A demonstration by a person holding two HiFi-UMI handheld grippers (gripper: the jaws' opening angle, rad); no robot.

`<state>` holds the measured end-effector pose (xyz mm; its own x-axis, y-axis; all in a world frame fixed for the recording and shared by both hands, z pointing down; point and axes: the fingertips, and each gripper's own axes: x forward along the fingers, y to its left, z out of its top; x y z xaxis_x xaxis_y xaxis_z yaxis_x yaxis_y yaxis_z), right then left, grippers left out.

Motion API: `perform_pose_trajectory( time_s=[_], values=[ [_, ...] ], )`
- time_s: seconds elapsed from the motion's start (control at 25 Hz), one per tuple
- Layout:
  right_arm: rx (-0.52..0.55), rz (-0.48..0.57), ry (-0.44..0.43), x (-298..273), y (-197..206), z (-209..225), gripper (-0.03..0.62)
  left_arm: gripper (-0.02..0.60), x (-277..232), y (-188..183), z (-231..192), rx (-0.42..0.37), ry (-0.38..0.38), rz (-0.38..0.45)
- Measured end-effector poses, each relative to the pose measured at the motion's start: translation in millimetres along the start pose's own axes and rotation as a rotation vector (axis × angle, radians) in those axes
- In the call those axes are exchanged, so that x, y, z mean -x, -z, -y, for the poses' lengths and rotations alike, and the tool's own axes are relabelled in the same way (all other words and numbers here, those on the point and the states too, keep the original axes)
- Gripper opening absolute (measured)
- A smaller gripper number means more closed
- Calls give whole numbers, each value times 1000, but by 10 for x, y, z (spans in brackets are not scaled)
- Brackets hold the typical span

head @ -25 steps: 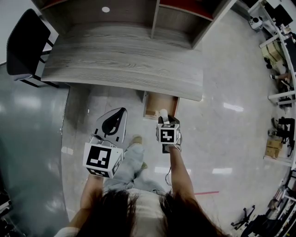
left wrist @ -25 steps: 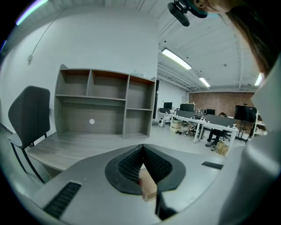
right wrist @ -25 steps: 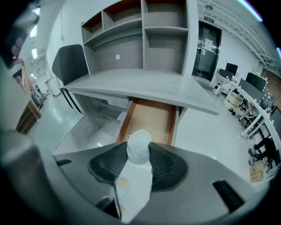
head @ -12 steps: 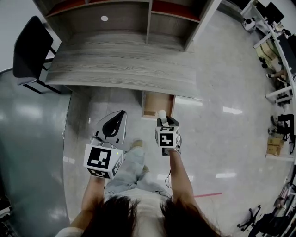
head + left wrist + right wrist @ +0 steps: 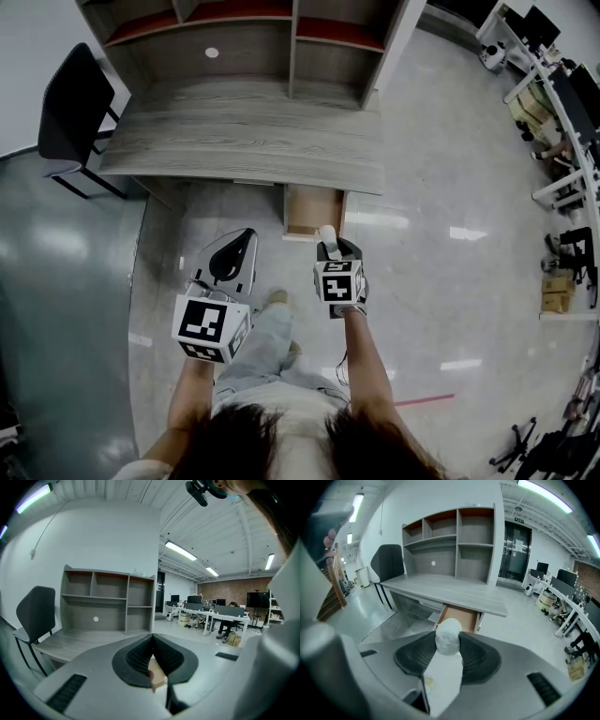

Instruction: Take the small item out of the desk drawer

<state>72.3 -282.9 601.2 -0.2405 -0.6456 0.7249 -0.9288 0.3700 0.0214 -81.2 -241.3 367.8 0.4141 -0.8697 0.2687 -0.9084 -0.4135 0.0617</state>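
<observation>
In the head view the back part of the open drawer [image 5: 312, 210] lies under the desk top [image 5: 244, 150], and its inside is too small to tell. The white round item [image 5: 327, 233] is only a pale spot there. In the right gripper view it covers the drawer's front edge, and its material is not clear. In the left gripper view the chair [image 5: 34, 613] legs end behind the left gripper [image 5: 152, 641].

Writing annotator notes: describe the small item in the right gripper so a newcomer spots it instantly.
Find the grey wooden desk with the shelf unit; an open drawer sticks out under its front edge. Just in front of it, the right gripper holds the small item between its dark pads. It is the only white, rounded lump there, pale against the brown drawer.
</observation>
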Motion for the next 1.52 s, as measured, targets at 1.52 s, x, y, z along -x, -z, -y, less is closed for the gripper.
perform_pose_trajectory(
  time_s=[1.52],
  values=[
    [93,330,-25,2226,-66,-336,166,12,1401,-237,1236,-55,4,103]
  ],
)
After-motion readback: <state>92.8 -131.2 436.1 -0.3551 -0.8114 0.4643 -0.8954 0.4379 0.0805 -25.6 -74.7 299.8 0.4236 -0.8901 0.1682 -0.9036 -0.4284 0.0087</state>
